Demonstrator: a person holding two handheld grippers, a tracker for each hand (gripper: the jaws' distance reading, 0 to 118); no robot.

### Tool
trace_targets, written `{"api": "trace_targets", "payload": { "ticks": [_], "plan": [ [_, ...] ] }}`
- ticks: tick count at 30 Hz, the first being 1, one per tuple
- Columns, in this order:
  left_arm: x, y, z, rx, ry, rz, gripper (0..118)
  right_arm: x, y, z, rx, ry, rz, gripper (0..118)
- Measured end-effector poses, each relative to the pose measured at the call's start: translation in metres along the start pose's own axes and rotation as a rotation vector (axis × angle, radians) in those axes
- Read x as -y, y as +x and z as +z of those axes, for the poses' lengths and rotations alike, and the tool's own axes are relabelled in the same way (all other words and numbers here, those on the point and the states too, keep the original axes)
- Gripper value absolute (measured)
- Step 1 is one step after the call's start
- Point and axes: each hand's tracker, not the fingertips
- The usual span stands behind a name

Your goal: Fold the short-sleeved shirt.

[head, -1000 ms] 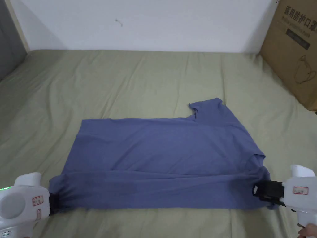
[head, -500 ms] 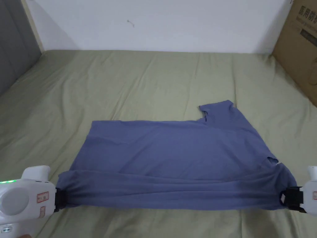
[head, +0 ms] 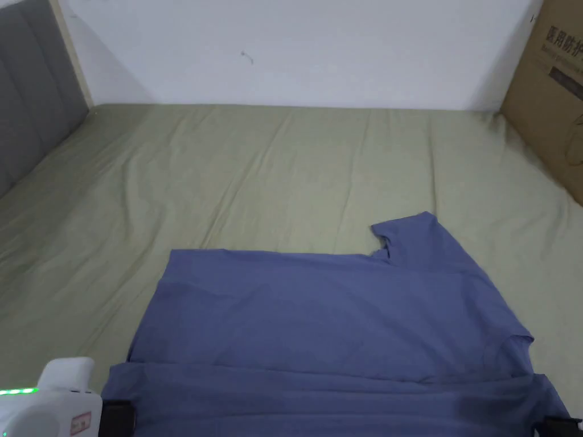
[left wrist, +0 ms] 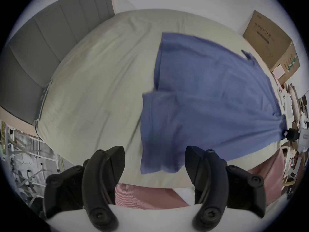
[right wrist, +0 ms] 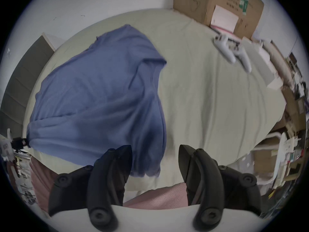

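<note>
We see the blue shirt (head: 330, 318) lying flat on the green bed (head: 256, 165) – its near edge is cut off. Both our left tongs (left wrist: 154, 160) and right tongs (right wrist: 155, 158) stand wide apart, gripping nothing – the cloth is blurred there
</note>
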Motion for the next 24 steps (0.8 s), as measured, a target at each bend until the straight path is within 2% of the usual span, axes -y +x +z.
{"api": "trace_targets", "payload": {
  "ticks": [2, 3, 4, 5, 6, 9, 10, 12, 20, 21, 23, 24],
  "plan": [
    [-0.017, 0.003, 0.014, 0.030, 0.069, 0.020, 79, -0.018, -0.003, 0.013, -0.016, 0.049, 0.011, 61],
    [-0.025, 0.006, 0.020, 0.041, 0.099, 0.018, 73, -0.027, -0.006, 0.019, -0.028, 0.082, 0.015, 60],
    [-0.033, 0.010, 0.024, 0.050, 0.128, 0.018, 46, -0.036, -0.009, 0.025, -0.048, 0.113, 0.017, 51],
    [-0.042, 0.015, 0.026, 0.058, 0.154, 0.015, 15, -0.045, -0.014, 0.029, -0.066, 0.144, 0.021, 33],
    [-0.048, 0.020, 0.025, 0.060, 0.156, 0.004, 0, -0.052, -0.017, 0.031, -0.070, 0.164, 0.020, 2],
    [-0.067, 0.037, 0.010, 0.042, 0.161, -0.026, 0, -0.071, -0.030, 0.021, -0.046, 0.159, -0.021, 0],
    [-0.072, 0.040, 0.004, 0.047, 0.149, -0.027, 0, -0.076, -0.032, 0.012, -0.094, 0.147, -0.019, 0],
    [-0.077, 0.046, -0.004, 0.081, 0.146, 0.005, 0, -0.085, -0.039, -0.001, -0.099, 0.121, -0.029, 0],
    [-0.108, 0.069, -0.025, 0.054, 0.126, -0.032, 0, -0.160, -0.049, -0.039, -0.113, 0.127, 0.014, 0],
    [-0.111, 0.070, -0.027, 0.058, 0.126, -0.025, 0, -0.175, -0.049, -0.046, -0.115, 0.117, 0.017, 10],
    [-0.117, 0.074, -0.032, 0.060, 0.124, -0.023, 0, -0.205, -0.050, -0.064, -0.108, 0.107, 0.026, 75],
    [-0.119, 0.075, -0.034, 0.060, 0.123, -0.026, 0, -0.219, -0.050, -0.074, -0.094, 0.101, 0.033, 91]
  ]
}}
